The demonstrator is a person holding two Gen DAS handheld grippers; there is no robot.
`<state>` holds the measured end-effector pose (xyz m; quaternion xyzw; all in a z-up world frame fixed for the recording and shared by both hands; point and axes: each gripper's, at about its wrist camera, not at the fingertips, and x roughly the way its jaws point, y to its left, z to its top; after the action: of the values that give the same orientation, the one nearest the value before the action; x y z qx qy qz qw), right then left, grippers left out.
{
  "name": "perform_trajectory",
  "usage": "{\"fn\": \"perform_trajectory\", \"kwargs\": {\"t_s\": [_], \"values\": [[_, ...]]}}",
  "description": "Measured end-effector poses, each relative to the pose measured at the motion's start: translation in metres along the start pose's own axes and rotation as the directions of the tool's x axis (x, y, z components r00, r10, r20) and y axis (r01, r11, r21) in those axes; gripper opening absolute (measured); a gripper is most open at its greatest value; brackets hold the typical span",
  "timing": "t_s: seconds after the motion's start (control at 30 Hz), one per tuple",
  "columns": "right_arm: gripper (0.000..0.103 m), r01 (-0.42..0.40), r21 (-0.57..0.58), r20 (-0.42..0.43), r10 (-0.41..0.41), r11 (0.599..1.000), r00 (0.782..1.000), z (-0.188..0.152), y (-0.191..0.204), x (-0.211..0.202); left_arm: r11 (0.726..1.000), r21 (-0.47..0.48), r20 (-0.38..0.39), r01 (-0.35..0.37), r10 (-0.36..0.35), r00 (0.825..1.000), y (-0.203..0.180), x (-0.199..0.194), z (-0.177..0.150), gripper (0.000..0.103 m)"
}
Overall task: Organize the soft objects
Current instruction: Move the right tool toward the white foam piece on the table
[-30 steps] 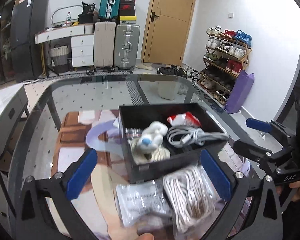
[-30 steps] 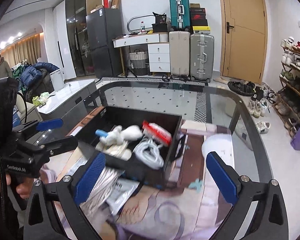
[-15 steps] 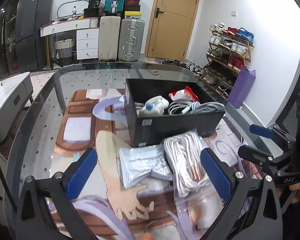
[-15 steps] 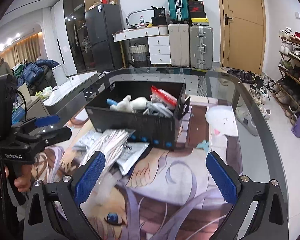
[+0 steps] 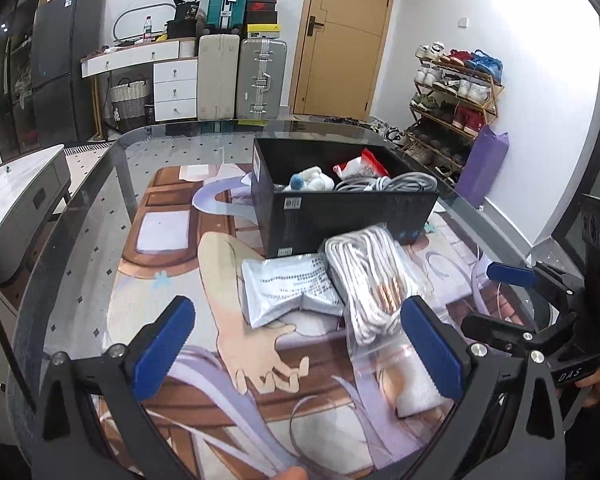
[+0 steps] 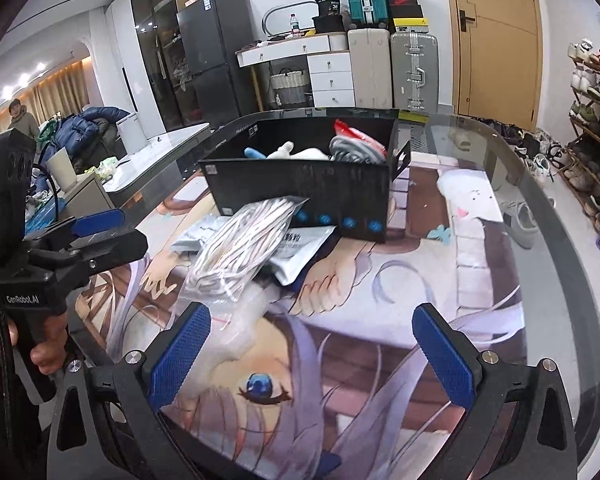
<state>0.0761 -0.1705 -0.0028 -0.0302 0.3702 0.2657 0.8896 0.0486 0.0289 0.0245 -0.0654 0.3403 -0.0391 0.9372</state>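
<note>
Tools [image 5: 296, 344] [image 6: 312, 352] gape before bagged cord [image 5: 370, 276], black box [image 5: 340, 210] behind.

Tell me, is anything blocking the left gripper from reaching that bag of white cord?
Nothing visible does. The left gripper is open, and the bag of white cord lies just ahead on bare mat, leaning on a grey packet.

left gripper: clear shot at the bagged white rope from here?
Probably yes. The left gripper is open and empty, and the bagged white rope lies ahead on the mat, atop the silver pouch, nothing over it.
</note>
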Motion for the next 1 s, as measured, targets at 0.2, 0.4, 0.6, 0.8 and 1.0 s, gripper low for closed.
{"fn": "perform_trajectory", "kwargs": {"t_s": [0.2, 0.4, 0.6, 0.8, 1.0], "values": [[0.103, -0.044, -0.023, -0.028, 0.044, 0.999, 0.999, -0.01, 0.013, 0.002, 1.0, -0.016, -0.005, -0.006, 0.006, 1.0, 0.008, 0.001, -0.009, 0.103], [0.103, -0.067, -0.051, -0.048, 0.064, 0.996, 0.997, -0.016, 0.028, 0.007, 1.0, -0.028, -0.002, 0.002, -0.002, 1.0, 0.011, -0.001, -0.014, 0.103], [0.102, -0.103, -0.077, -0.076, 0.098, 0.992, 0.992, -0.019, 0.046, 0.016, 0.999, -0.037, -0.008, -0.006, 0.005, 1.0, 0.016, -0.001, -0.016, 0.103], [0.102, -0.081, -0.118, -0.105, 0.069, 0.99, 0.992, -0.02, 0.063, 0.032, 0.999, -0.045, -0.005, -0.008, 0.007, 1.0, 0.02, -0.002, -0.016, 0.103], [0.102, -0.03, -0.098, -0.1, 0.02, 0.995, 0.995, -0.022, 0.05, 0.032, 0.999, -0.044, -0.011, -0.015, 0.015, 1.0, 0.022, 0.0, -0.018, 0.103]]}}
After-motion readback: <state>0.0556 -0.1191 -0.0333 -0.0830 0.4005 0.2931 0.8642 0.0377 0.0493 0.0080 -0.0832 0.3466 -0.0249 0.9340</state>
